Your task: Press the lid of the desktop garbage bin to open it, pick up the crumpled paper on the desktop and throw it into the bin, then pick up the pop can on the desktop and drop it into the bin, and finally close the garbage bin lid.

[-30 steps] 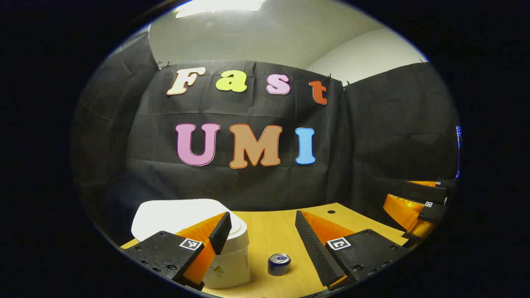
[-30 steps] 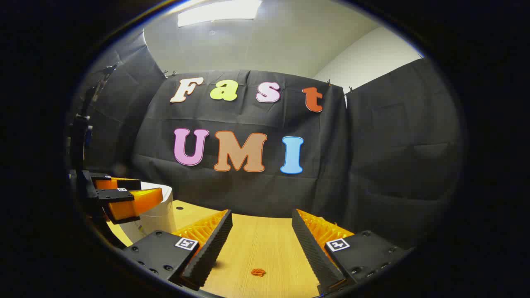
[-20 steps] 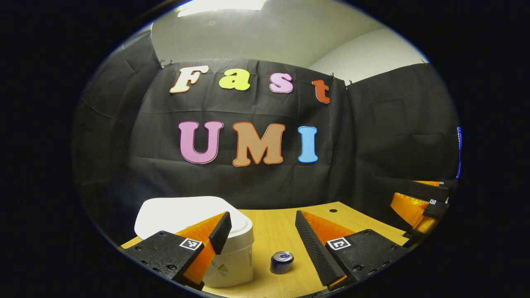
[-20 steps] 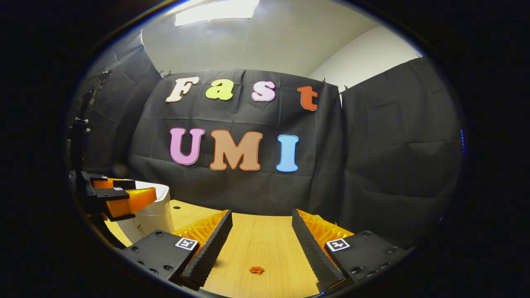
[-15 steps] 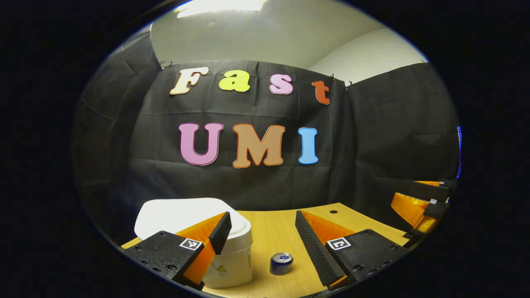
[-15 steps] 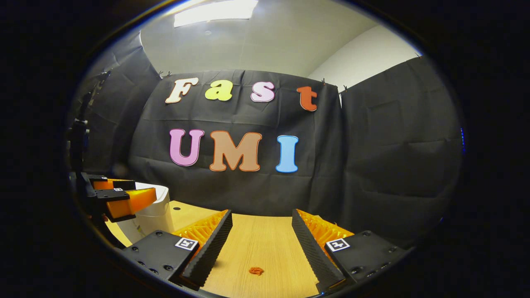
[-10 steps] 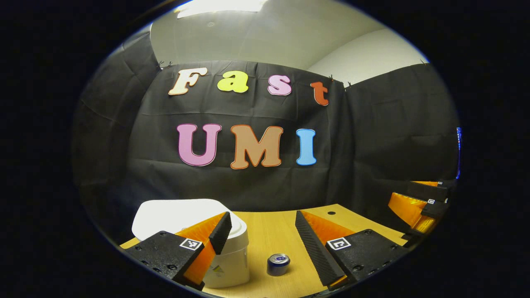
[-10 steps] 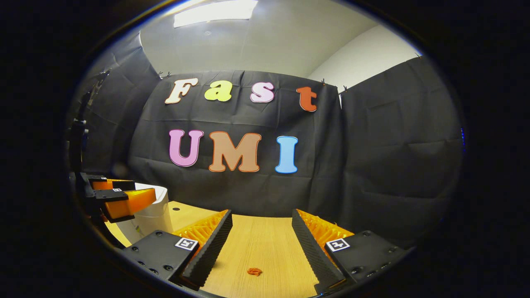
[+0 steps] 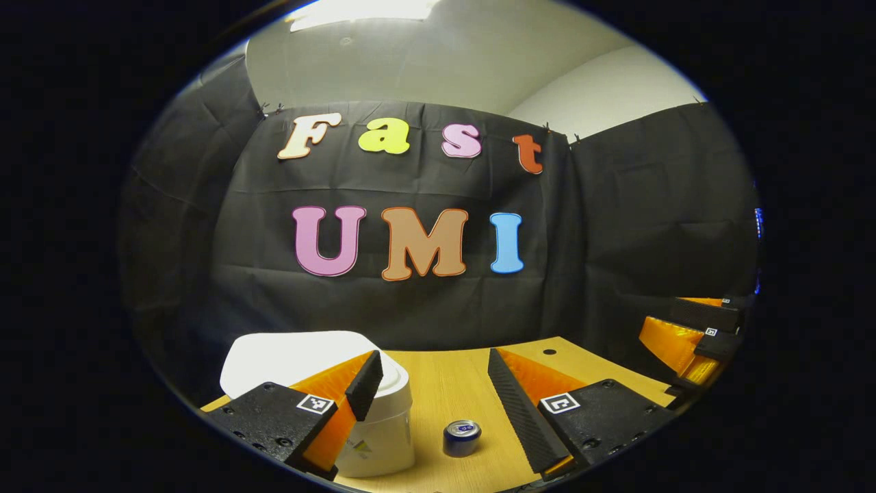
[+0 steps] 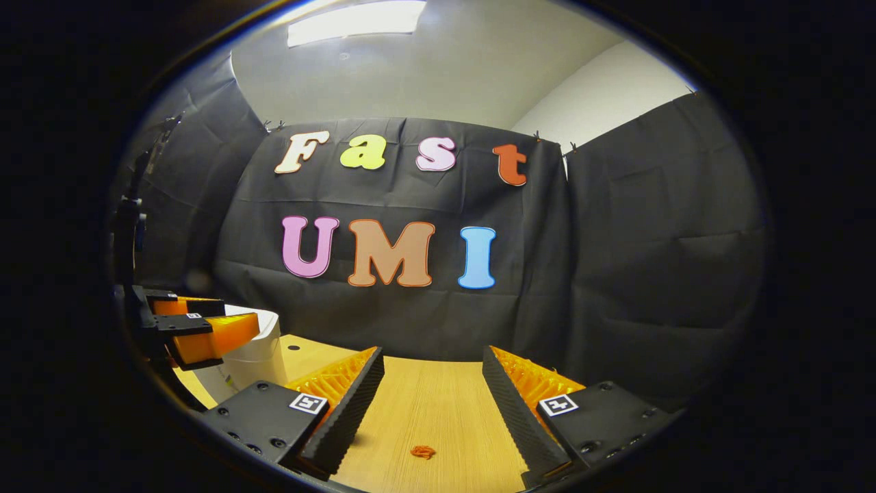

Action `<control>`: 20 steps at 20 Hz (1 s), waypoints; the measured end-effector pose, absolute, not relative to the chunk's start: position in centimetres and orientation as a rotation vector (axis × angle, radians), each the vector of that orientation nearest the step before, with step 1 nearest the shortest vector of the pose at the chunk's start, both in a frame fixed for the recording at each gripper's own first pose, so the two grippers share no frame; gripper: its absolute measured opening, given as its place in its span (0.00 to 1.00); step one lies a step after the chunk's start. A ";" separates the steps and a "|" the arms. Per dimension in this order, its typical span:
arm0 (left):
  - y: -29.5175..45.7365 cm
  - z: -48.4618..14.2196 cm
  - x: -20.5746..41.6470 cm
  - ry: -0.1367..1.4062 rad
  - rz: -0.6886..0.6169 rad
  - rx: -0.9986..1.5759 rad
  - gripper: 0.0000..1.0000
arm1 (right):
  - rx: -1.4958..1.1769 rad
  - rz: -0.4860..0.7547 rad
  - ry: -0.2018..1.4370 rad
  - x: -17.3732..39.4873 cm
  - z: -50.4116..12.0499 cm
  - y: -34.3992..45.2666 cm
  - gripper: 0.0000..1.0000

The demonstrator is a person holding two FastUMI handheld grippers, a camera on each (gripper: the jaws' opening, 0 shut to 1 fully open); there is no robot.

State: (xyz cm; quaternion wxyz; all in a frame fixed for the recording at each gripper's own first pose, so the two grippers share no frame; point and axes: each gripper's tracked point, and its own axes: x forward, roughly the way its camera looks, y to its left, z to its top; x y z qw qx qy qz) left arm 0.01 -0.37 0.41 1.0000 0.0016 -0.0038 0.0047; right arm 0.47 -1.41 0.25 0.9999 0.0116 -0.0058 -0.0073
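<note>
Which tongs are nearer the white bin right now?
Left. The left tongs hang open just above the white bin, one finger overlapping its lid; the right tongs hang open over bare desk, farther off.

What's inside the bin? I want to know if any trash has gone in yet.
Can't tell: the bin has its white lid down, hiding the inside. The can stands beside it on the table.

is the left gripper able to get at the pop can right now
Probably yes. The left gripper is open, and the pop can stands upright on the desk ahead between its fingers, beside the bin, with nothing between.
</note>
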 end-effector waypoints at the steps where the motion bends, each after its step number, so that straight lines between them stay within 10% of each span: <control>1: -0.3 0.4 0.0 -0.008 0.010 0.004 0.94 | 0.025 -0.016 -0.012 0.4 0.2 -1.4 0.96; 20: 0.1 0.0 0.1 0.000 0.030 0.016 0.93 | 0.031 -0.014 0.005 0.9 -0.5 -1.3 1.00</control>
